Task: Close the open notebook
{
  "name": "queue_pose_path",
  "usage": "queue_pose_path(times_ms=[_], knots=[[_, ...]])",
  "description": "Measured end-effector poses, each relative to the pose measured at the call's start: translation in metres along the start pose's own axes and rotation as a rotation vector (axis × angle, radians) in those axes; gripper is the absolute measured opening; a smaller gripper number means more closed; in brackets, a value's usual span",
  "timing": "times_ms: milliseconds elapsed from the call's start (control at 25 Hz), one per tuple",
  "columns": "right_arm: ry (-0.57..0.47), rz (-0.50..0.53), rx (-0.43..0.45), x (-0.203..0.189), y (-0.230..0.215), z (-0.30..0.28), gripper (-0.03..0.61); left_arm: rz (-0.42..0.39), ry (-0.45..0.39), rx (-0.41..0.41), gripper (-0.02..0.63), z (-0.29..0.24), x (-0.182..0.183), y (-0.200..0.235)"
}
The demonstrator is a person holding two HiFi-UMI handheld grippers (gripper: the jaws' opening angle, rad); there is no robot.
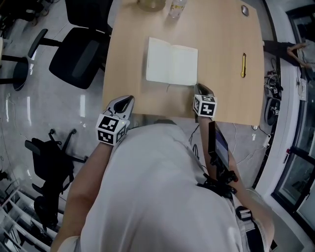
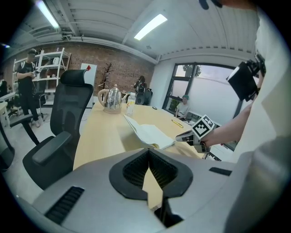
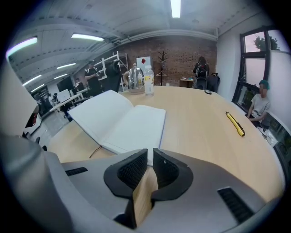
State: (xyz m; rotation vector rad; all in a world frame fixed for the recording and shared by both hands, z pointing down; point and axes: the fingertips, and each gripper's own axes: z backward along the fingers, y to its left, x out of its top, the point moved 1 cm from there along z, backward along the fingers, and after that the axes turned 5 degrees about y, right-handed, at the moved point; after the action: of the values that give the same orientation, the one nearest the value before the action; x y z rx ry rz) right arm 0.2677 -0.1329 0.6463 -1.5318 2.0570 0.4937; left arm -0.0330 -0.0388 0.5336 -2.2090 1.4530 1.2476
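Note:
The open notebook (image 1: 172, 61) lies flat on the wooden table (image 1: 221, 93), blank white pages up; it also shows as the notebook (image 3: 122, 120) and the notebook (image 2: 148, 133). A thin ribbon hangs from its near edge. My right gripper (image 1: 199, 87) hovers just off the notebook's near right corner, its jaws shut and empty in the right gripper view (image 3: 150, 151). Near the table's front left edge, well short of the notebook, my left gripper (image 1: 129, 100) is shut with nothing in it (image 2: 148, 151).
A yellow pen (image 1: 243, 65) lies to the right of the notebook. A bottle (image 1: 176, 7) and a kettle (image 3: 134, 78) stand at the table's far end. Black office chairs (image 1: 76, 56) stand left of the table. People are in the background.

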Motion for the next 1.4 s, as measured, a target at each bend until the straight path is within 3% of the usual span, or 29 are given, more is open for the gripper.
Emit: queue_pose_path(times_ms=[120,280,560,720,880,1080,1400], knots=[[-0.025,0.048,-0.012,0.006,0.0,0.01,0.018,-0.007,-0.009,-0.016,0.008,-0.004,0.005,-0.006],[-0.085,0.216,0.028,0.028,0.029,0.024,0.02,-0.011,-0.024,-0.032,0.008,-0.008,0.011,-0.015],[-0.177,0.639,0.227,0.061,0.15,0.032,0.055,0.022,-0.04,0.013,0.008,0.006,0.003,-0.01],[-0.224,0.775,0.298,0.071,0.205,0.034,0.075,0.063,-0.05,0.067,0.008,0.024,-0.008,0.003],[-0.24,0.852,0.289,0.078,0.24,0.027,0.101,0.098,-0.059,0.113,0.008,0.043,-0.021,0.015],[-0.218,0.913,0.127,0.087,0.244,0.007,0.103,0.125,-0.067,0.154,0.008,0.063,-0.035,0.028],[-0.266,0.764,0.044,0.099,0.219,0.034,0.04,0.12,-0.06,0.111,0.008,0.06,-0.041,0.032]])
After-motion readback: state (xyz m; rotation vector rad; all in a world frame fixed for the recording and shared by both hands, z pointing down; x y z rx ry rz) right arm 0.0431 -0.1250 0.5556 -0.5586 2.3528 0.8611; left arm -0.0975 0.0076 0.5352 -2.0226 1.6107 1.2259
